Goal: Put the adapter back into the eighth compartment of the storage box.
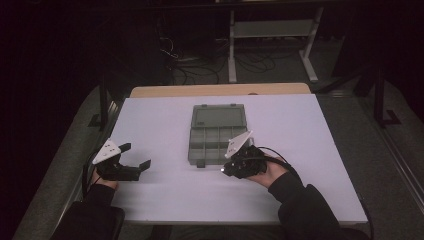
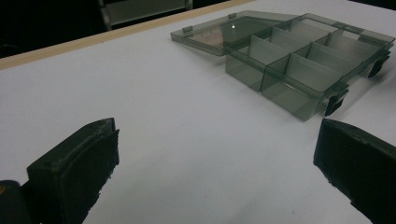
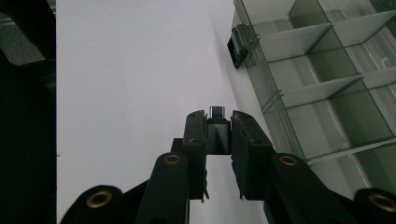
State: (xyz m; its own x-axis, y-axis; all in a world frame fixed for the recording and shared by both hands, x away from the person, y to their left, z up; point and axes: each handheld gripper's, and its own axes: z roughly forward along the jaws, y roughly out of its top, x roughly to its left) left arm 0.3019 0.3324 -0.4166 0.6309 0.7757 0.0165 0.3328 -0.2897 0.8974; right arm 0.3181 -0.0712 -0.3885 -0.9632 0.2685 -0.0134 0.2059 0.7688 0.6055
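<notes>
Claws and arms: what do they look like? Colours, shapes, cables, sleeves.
Both claws are black. The left claw and the right claw each carry a pale three-cornered plate on top, and a black cable loops from the right one. In the right gripper view, the arms behind the blocky pads show brass-coloured rivets. Both forearms wear dark sleeves.

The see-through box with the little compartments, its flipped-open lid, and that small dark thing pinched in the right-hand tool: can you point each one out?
compartment box (image 1: pixel 212 145), high view, on a divider near its middle.
lid (image 2: pixel 212 35), left gripper view, on its flat clear panel.
small dark adapter (image 3: pixel 218 133), right gripper view, on its dark body between the jaws.
</notes>
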